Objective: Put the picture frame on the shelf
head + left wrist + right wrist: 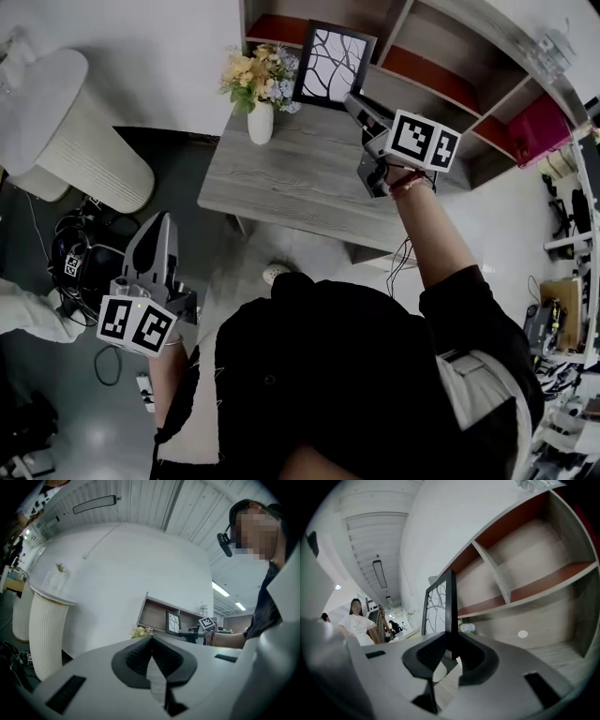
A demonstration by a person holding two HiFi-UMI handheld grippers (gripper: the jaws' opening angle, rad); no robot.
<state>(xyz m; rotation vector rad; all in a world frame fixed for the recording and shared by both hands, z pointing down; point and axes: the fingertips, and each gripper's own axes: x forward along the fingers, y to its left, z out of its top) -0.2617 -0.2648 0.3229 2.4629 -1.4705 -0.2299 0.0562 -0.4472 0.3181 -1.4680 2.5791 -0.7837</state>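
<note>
The picture frame [333, 64], black with a white branch pattern, stands upright at the back of the grey wooden table [300, 178], in front of the open shelf [441, 56]. My right gripper [356, 103] reaches it from the right and is shut on its right edge. In the right gripper view the frame's dark edge [449, 606] runs down between the pads of the right gripper [449, 641], with the shelf's compartments [525, 573] behind. My left gripper [159, 225] hangs low at the left over the floor. The left gripper [151, 641] is shut and holds nothing.
A white vase of flowers [261, 89] stands just left of the frame. A tall white ribbed cylinder [75, 141] is at the far left, with cables and gear [80, 262] on the floor. A magenta box [539, 127] sits in the shelf at right.
</note>
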